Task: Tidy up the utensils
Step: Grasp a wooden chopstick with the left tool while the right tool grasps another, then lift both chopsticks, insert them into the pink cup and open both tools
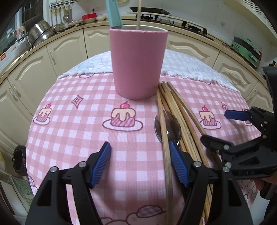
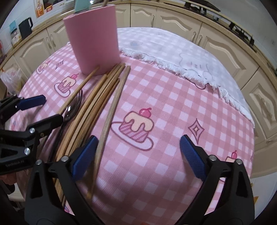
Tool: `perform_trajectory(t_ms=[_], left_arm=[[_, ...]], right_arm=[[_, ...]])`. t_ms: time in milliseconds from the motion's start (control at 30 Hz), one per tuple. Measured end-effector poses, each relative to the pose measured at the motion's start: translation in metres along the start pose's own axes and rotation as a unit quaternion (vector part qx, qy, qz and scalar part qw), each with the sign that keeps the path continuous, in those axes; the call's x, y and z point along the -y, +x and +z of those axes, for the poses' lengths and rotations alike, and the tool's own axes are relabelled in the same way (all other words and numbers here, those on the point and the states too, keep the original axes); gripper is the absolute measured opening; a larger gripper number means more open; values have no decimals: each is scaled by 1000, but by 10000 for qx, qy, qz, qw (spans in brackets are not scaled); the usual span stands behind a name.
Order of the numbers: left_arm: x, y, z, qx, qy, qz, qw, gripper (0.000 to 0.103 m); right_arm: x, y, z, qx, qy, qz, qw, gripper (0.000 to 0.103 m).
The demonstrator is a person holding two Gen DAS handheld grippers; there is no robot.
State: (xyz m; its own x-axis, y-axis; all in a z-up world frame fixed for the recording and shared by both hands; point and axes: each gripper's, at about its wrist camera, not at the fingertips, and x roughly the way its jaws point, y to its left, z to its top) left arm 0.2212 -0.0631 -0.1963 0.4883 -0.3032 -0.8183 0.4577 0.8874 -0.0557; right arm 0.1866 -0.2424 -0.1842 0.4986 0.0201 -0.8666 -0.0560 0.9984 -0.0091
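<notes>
My left gripper [image 1: 140, 164] hangs with jaws apart and nothing between its pads, over the pink checked tablecloth [image 1: 72, 138]; just to its right a sheaf of wooden chopsticks [image 1: 180, 110] lies flat, long axes running from beside me up to the foot of the pink utensil cup [image 1: 138, 64], which stands upright dead ahead of it. One chopstick lies along the inner face of its right finger. A steel spoon [image 1: 170, 128] lies under the sheaf, bowl toward the cup. My right gripper [image 2: 136, 155] is also spread wide and grasps nothing; a single chopstick [image 2: 112, 110] slants past its left pad, pointing up toward the cup [image 2: 93, 38]. Only the right wrist view shows a fork [image 2: 78, 99] among the sticks and open cloth to the right, ending at a white fringed towel [image 2: 187, 57]; only the left view shows a teal handle [image 1: 113, 13] and one stick standing in the cup
</notes>
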Motion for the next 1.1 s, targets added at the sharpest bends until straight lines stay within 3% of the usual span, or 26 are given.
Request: perform_trajectory(t_ms=[167, 333, 467, 533, 633, 700, 767, 1100], left_arm=[[6, 3, 9, -176, 290, -174, 9993, 44], [9, 4, 15, -355, 579, -272, 9973, 42], [6, 6, 17, -417, 590, -349, 9968, 41], [6, 7, 19, -450, 595, -442, 9962, 35], [9, 10, 21, -491, 666, -451, 9956, 22], [12, 13, 23, -529, 725, -464, 9949, 7], [16, 15, 24, -525, 778, -431, 9947, 6], [7, -9, 16, -104, 512, -497, 9974, 6]], right_arm=[[-3, 2, 13, 4, -21, 44, 10000, 69], [-9, 13, 33, -42, -50, 117, 9999, 65], [-14, 19, 45, -87, -126, 95, 9998, 48], [-17, 20, 50, -130, -186, 118, 9997, 36], [-18, 24, 56, -177, -259, 119, 9994, 32], [-18, 25, 59, -191, -310, 275, 9990, 17], [-15, 24, 58, -201, -322, 456, 9982, 8], [26, -20, 23, 505, 448, 1191, 9906, 6]])
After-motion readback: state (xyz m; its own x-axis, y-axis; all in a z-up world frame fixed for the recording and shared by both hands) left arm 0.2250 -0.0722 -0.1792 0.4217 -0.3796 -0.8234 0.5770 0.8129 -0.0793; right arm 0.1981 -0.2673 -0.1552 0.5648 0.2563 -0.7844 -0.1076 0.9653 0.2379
